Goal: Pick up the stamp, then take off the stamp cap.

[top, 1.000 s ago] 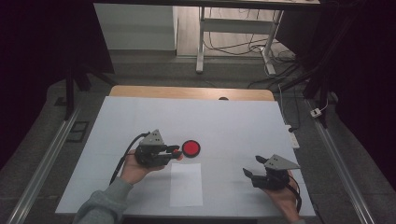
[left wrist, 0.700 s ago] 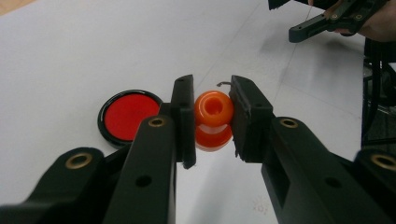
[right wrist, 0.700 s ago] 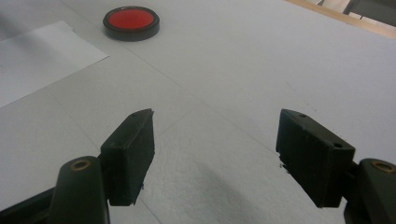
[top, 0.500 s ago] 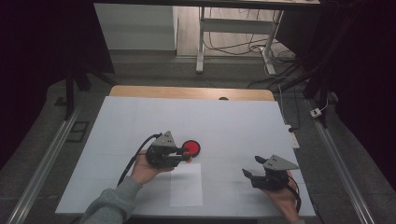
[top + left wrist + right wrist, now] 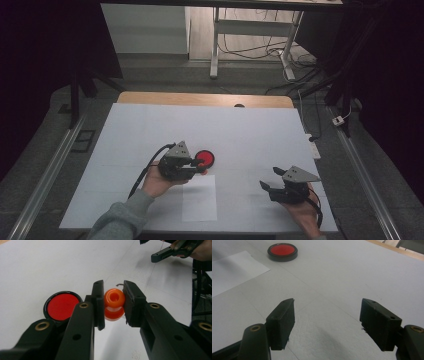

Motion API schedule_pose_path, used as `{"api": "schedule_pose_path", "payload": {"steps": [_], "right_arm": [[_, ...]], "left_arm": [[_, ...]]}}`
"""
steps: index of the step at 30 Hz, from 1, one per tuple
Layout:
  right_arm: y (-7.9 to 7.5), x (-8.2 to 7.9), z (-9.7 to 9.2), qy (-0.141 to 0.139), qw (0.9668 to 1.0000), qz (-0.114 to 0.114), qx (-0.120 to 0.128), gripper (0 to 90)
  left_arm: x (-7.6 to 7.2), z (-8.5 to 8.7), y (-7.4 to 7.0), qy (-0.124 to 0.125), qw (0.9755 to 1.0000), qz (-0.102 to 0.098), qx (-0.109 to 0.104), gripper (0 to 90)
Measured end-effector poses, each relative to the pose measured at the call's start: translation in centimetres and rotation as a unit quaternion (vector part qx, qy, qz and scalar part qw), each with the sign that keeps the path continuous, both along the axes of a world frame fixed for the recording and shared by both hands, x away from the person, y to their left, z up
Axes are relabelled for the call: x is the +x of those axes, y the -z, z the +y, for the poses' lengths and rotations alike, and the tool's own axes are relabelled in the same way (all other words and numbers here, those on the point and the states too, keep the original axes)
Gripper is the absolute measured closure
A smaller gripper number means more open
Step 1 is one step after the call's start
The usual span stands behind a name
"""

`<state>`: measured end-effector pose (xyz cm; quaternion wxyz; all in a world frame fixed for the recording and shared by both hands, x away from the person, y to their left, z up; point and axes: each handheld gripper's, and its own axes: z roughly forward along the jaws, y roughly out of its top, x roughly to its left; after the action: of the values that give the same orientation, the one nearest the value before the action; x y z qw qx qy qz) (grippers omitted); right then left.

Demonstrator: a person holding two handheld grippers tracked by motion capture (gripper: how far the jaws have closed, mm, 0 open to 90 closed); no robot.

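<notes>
Table (image 5: 150, 125): a broad white surface is taking up most of the high view, with a strip of bare wood running along its far edge
Sheet of paper (image 5: 200, 197): a white rectangle is lying flat on the table near the person's edge, between the two hands
Left gripper (image 5: 199, 169): the person's left hand is holding it over the table just beyond the sheet; its black jaws are pressing from both sides on the orange piece (the pads are touching it squarely in the left gripper view)
Right gripper (image 5: 269, 179): it is resting in the person's right hand near the table's right front corner, well apart from the left one; its jaws are standing wide apart with bare table between them
Red disc (image 5: 62, 306): a flat round piece with a bright red face and a black rim is lying on the table just beside the left gripper's tips, touching nothing else
Orange piece (image 5: 114, 303): it is sitting clamped between the left gripper's pads, just beside the red disc; it is looking glossy and translucent orange, shaped like two rounded beads stacked one on the other, with a round hole opening in its upper end (whether it is touching the table I cannot tell)
</notes>
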<state>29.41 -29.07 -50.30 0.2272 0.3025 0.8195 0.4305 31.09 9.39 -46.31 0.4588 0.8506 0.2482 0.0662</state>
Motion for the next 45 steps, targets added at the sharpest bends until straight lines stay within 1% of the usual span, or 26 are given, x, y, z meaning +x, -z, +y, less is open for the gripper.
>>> {"api": "schedule_pose_path", "payload": {"steps": [7,8,11,15,16,17,18,19,20,22,23,28,31,33,38,40,43,44,45], "right_arm": [[-0.2,-0.1,0.0,0.001,1.0000,0.000,0.002,27.8],[-0.1,-0.1,0.1,-0.001,1.0000,0.000,0.005,28.0],[-0.2,-0.1,0.2,-0.003,1.0000,0.000,0.004,28.1],[-0.3,-0.1,0.5,-0.006,1.0000,-0.001,0.005,28.1],[-0.3,-0.1,0.6,-0.007,0.9999,-0.001,0.009,28.1],[-0.4,-0.1,0.7,-0.007,1.0000,-0.002,0.006,28.2],[-0.5,0.0,0.9,-0.010,0.9999,-0.003,0.013,28.2],[-0.5,0.0,1.0,-0.011,0.9999,0.001,0.013,28.2],[-0.6,0.0,1.1,-0.013,0.9998,-0.001,0.015,28.2],[-0.6,0.0,1.3,-0.015,0.9998,0.001,0.013,28.3],[-0.6,-0.1,1.5,-0.016,0.9997,-0.001,0.016,28.4],[-0.8,-0.1,1.9,-0.018,0.9997,-0.003,0.015,28.7],[-1.0,0.2,2.4,-0.024,0.9995,-0.007,0.019,28.7],[-1.2,0.5,3.0,-0.028,0.9992,-0.008,0.027,28.8],[-1.6,0.8,4.3,-0.043,0.9988,-0.008,0.022,28.8],[-1.8,0.8,4.7,-0.048,0.9985,-0.007,0.027,28.8],[-2.0,0.8,5.1,-0.051,0.9983,-0.010,0.026,28.8],[-2.0,0.7,5.3,-0.052,0.9981,-0.011,0.030,28.9],[-2.1,0.8,5.4,-0.054,0.9981,-0.011,0.026,28.9]], "left_arm": [[0.0,0.0,0.0,0.000,1.0000,0.001,0.000,71.6],[0.0,0.0,0.0,0.001,1.0000,0.000,0.000,71.6],[0.0,0.0,0.0,0.001,1.0000,0.000,-0.002,71.6],[0.0,0.0,0.0,0.001,1.0000,-0.001,-0.002,71.6],[0.0,0.0,0.0,0.002,1.0000,-0.001,-0.001,71.6],[0.0,0.0,-0.1,0.002,1.0000,-0.001,-0.002,71.6],[0.0,0.0,-0.1,0.002,1.0000,-0.001,-0.002,71.6],[0.0,0.0,-0.1,0.002,1.0000,-0.001,-0.002,71.6],[0.0,0.0,-0.1,0.003,1.0000,-0.001,-0.002,71.6],[0.0,0.0,0.0,0.003,1.0000,-0.001,-0.002,71.6],[0.0,0.0,0.0,0.003,1.0000,-0.001,-0.002,71.6],[0.0,-0.1,0.0,0.005,1.0000,-0.001,-0.001,71.6],[0.1,-0.2,0.0,0.006,1.0000,-0.001,-0.002,71.6],[0.1,-0.2,0.0,0.006,1.0000,-0.001,-0.003,71.6],[0.2,-0.2,0.0,0.005,1.0000,0.000,-0.002,71.6],[0.2,-0.1,0.0,0.005,1.0000,0.000,-0.003,71.6],[0.2,-0.1,-0.1,0.006,1.0000,-0.001,-0.004,71.6],[0.2,-0.1,-0.1,0.006,1.0000,-0.001,-0.004,71.6],[0.2,-0.1,-0.1,0.006,1.0000,-0.001,-0.004,71.6]]}}
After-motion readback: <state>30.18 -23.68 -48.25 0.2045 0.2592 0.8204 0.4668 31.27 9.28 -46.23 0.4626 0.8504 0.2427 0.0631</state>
